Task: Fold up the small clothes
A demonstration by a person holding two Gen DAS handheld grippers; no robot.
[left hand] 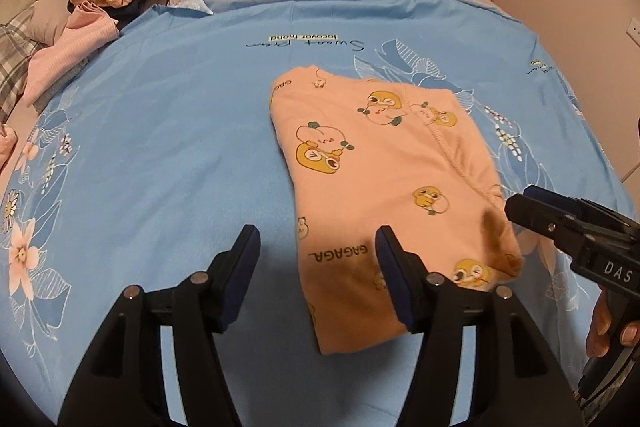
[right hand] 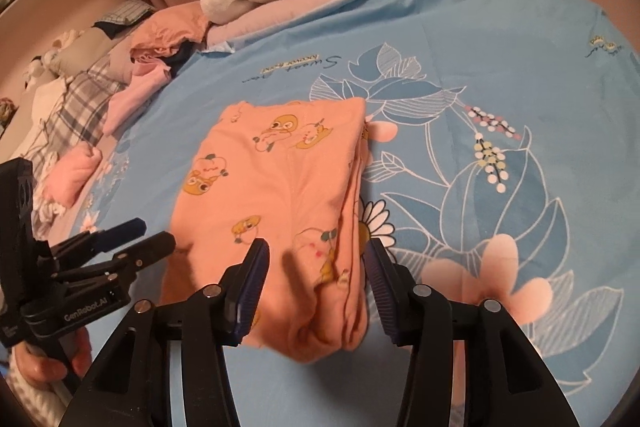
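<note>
A peach cartoon-print garment [left hand: 384, 171] lies folded on the blue floral bedsheet [left hand: 160, 131]. The left gripper [left hand: 316, 247] and right gripper [right hand: 316, 259] are held parted and empty above its near edge. The layered right edge could be snagged and unfolded.

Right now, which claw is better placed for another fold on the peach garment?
Probably right. The right claw hangs open with the thick near end of the peach garment between its pads. The left claw is open too, but sits at the garment's near-left edge, mostly over the blue sheet.
</note>
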